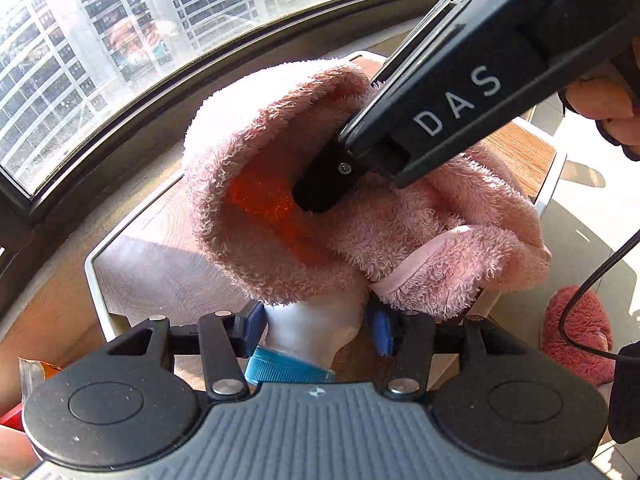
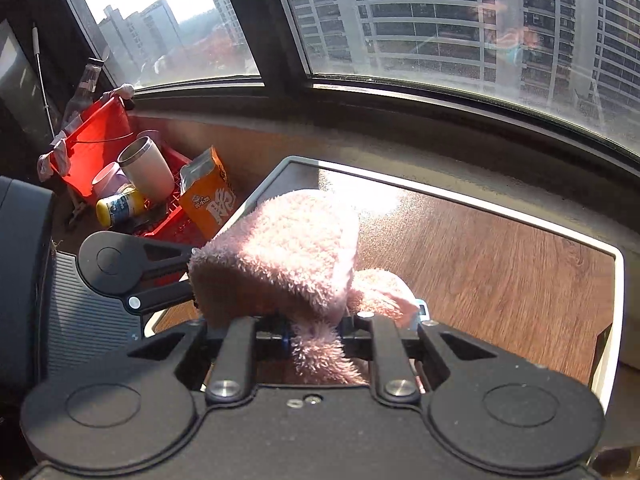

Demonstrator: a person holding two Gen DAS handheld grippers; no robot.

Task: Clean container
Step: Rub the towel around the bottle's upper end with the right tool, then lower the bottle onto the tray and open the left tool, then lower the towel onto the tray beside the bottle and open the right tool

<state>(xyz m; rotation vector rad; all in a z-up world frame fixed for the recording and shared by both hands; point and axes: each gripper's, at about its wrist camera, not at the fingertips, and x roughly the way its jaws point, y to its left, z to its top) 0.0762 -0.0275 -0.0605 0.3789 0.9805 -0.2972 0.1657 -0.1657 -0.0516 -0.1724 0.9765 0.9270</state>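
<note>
Gripping one container, one cloth

You face a wide window across the top of the frame, dark-framed, with high-rise blocks outside. Strong sunlight falls on the wood-grain tabletop with its pale rim. At left, a red crate of clutter sits on the brown ledge.
</note>
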